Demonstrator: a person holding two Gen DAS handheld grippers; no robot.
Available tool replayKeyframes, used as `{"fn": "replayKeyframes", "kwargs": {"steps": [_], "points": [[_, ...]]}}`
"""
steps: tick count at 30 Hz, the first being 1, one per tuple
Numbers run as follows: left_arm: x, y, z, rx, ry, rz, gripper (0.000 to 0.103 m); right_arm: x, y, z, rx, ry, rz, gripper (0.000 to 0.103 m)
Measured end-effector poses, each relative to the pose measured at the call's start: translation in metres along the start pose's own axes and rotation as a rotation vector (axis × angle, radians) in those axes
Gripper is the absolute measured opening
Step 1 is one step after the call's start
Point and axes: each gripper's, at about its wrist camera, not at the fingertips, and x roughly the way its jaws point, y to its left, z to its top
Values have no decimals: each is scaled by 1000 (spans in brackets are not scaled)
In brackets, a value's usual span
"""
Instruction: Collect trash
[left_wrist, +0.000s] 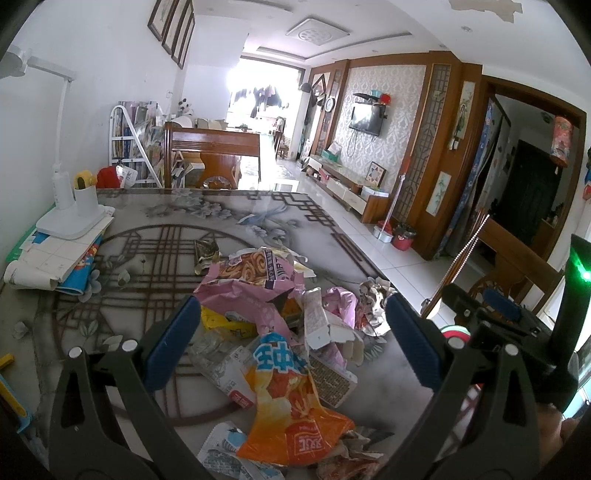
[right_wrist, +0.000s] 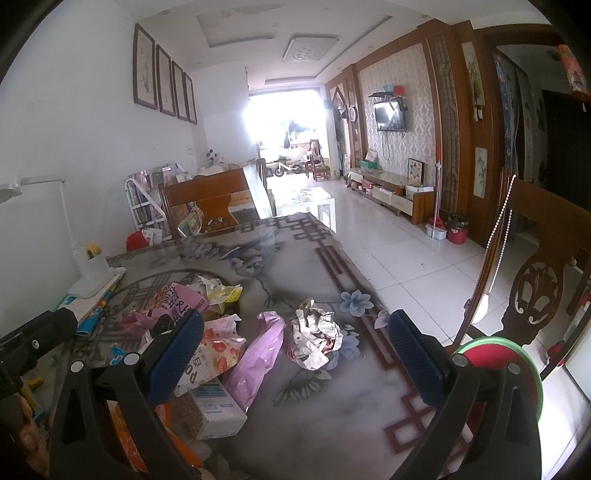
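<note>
A pile of snack wrappers lies on the patterned table (left_wrist: 147, 240). In the left wrist view my left gripper (left_wrist: 291, 325) is open and empty, hovering over the pile: an orange chip bag (left_wrist: 291, 413), a pink noodle bag (left_wrist: 251, 277), a white torn carton (left_wrist: 321, 325) and a silver crumpled wrapper (left_wrist: 373, 302). In the right wrist view my right gripper (right_wrist: 295, 343) is open and empty above a crumpled silver wrapper (right_wrist: 314, 339) and a pink bag (right_wrist: 255, 358); a white carton (right_wrist: 218, 410) lies by its left finger.
A white desk lamp base (left_wrist: 70, 218) and stacked papers (left_wrist: 48, 262) sit at the table's left. A red bin with a green rim (right_wrist: 506, 373) stands on the floor right of the table, beside a wooden chair (right_wrist: 535, 288). The table edge (right_wrist: 369, 288) runs along the right.
</note>
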Motion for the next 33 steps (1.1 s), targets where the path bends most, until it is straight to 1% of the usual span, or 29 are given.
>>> {"fn": "replayKeyframes", "kwargs": {"steps": [33], "points": [[1,1,-1,-2,2,0,98,0,-1,0,6,8,0,96]]}}
